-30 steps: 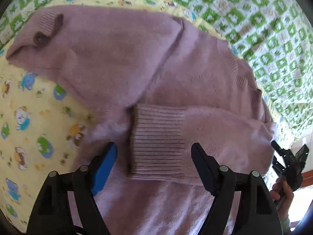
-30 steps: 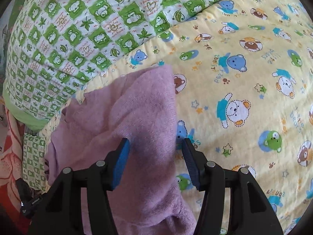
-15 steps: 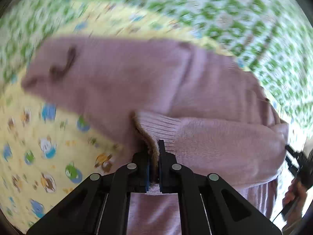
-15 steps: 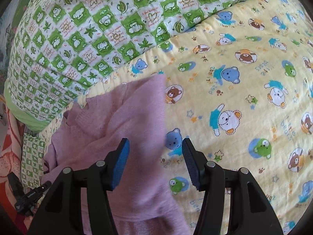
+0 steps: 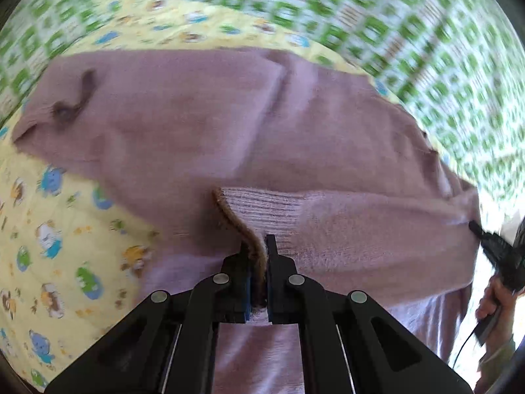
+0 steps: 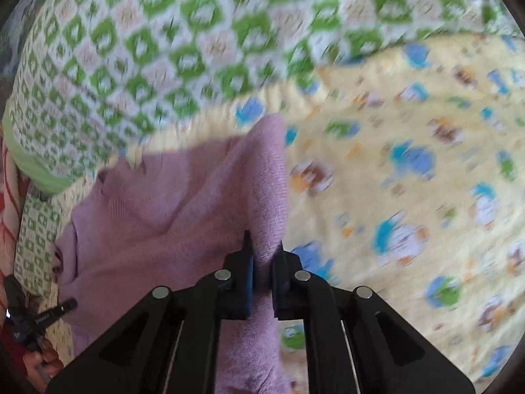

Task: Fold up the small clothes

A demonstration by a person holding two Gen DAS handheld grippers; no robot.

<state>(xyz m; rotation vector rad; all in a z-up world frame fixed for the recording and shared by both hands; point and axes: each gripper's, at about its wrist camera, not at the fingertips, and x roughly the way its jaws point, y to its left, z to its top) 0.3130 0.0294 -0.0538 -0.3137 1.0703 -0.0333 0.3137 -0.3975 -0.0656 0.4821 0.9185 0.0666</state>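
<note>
Left gripper point(image 5: 259, 249) angled down, clamped on sweater point(image 5: 203, 124) cuff point(image 5: 262, 211) — right gripper point(image 6: 262, 256) likewise, pinching its edge.

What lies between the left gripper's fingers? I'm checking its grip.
The mauve sweater's ribbed cuff is pinched in the left gripper, seen in the left wrist view.

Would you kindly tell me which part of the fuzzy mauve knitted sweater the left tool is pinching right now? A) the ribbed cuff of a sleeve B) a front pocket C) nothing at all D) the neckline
A: in the left wrist view, the left tool is shut on the ribbed cuff of the fuzzy mauve knitted sweater, whose edge runs between its black fingers.
</note>
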